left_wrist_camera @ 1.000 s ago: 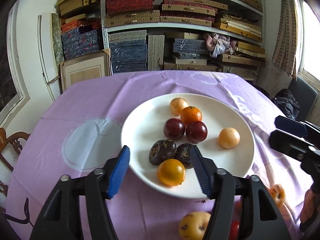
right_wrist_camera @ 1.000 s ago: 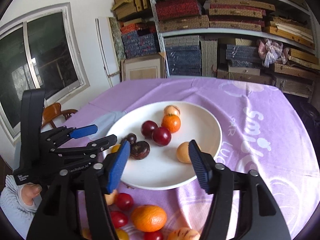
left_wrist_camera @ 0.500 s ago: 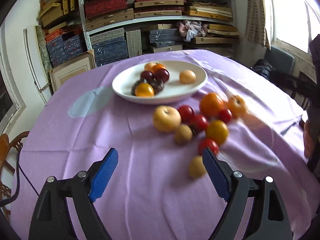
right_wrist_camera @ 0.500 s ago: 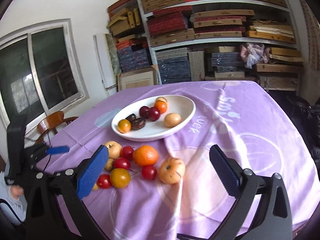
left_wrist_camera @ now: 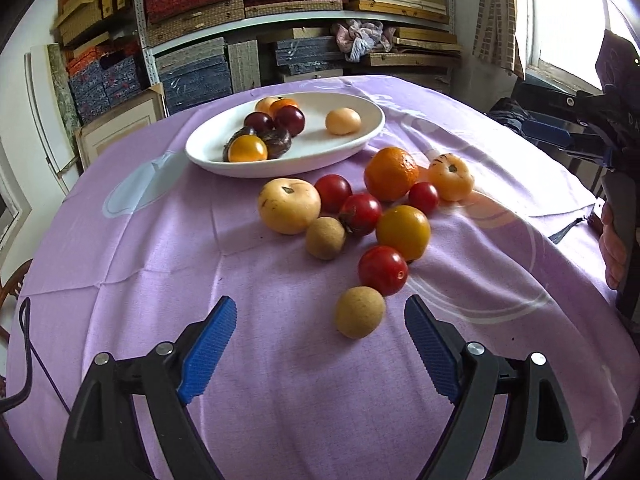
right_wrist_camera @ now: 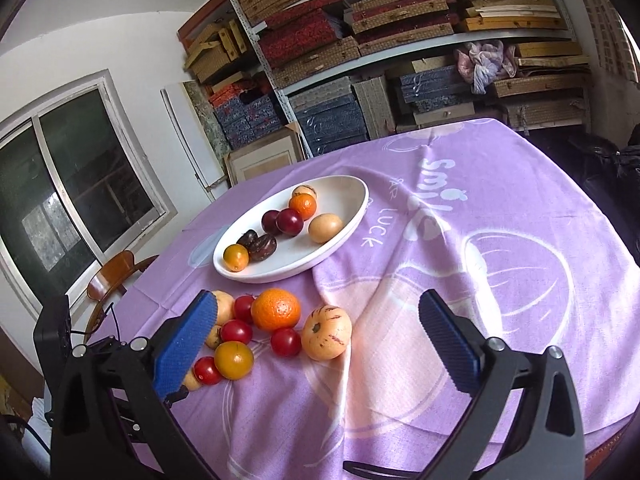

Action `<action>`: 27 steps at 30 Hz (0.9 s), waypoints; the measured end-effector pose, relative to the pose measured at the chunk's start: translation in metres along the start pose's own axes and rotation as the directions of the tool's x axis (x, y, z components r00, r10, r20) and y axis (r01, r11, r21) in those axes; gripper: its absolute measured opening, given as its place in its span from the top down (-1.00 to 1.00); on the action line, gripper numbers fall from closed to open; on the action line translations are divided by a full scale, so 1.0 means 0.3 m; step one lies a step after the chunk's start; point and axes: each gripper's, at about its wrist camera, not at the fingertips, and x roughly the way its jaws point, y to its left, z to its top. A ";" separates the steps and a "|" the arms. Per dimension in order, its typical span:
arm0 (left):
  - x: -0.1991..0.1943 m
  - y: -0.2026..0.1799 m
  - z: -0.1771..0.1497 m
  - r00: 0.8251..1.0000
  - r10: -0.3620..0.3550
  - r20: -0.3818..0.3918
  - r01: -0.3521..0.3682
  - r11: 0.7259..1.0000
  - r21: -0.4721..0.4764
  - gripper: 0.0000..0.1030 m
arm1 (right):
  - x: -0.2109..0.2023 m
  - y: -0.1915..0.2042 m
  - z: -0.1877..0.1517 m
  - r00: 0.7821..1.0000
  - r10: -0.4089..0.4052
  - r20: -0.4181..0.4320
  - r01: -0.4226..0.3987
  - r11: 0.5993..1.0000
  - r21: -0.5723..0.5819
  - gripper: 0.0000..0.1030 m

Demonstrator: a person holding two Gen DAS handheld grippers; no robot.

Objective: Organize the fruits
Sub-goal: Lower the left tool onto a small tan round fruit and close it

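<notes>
A white oval plate (left_wrist_camera: 360, 140) (right_wrist_camera: 344, 236) holds several fruits: dark plums, an orange, a yellow tomato (left_wrist_camera: 247, 149) and a tan fruit (left_wrist_camera: 343, 121). In front of it, loose fruit lies on the purple cloth: an orange (left_wrist_camera: 391, 174) (right_wrist_camera: 276, 309), a pale apple-like fruit (left_wrist_camera: 289, 205), red tomatoes (left_wrist_camera: 383, 270), a yellow tomato (left_wrist_camera: 403, 227) (right_wrist_camera: 233, 359), brown round fruits (left_wrist_camera: 360, 311) and a striped fruit (right_wrist_camera: 326, 332). My left gripper (left_wrist_camera: 320, 344) is open and empty, just short of the nearest brown fruit. My right gripper (right_wrist_camera: 316, 344) is open and empty above the striped fruit.
The round table has a purple printed cloth (right_wrist_camera: 480, 280). Shelves of stacked boxes (right_wrist_camera: 360, 40) stand behind it. A window (right_wrist_camera: 60, 184) and a wooden chair (right_wrist_camera: 116, 272) are at the left. The right gripper shows at the right edge of the left wrist view (left_wrist_camera: 560, 136).
Both grippers have pulled back from over the plate toward the near side of the table. The loose fruit pile has come into full view. Both stay open.
</notes>
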 end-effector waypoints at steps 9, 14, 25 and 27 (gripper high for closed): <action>0.038 0.010 0.008 0.998 -0.056 -0.039 0.055 0.998 -0.025 -0.23 | 0.007 -0.004 0.002 1.000 0.001 -0.013 0.000 1.000 0.015 -0.92; 0.042 0.003 0.007 0.996 -0.078 -0.046 0.077 0.997 -0.021 0.05 | 0.015 0.002 0.003 1.000 -0.003 -0.022 0.003 1.000 0.006 -0.92; 0.051 -0.002 0.003 0.992 -0.108 -0.062 0.107 0.994 -0.030 0.22 | 0.028 0.005 -0.007 0.999 -0.008 -0.039 0.008 1.000 0.001 -0.92; 0.054 -0.002 0.003 0.991 -0.116 -0.068 0.114 0.993 -0.032 0.37 | 0.028 0.005 -0.008 0.999 -0.008 -0.039 0.008 1.000 0.001 -0.92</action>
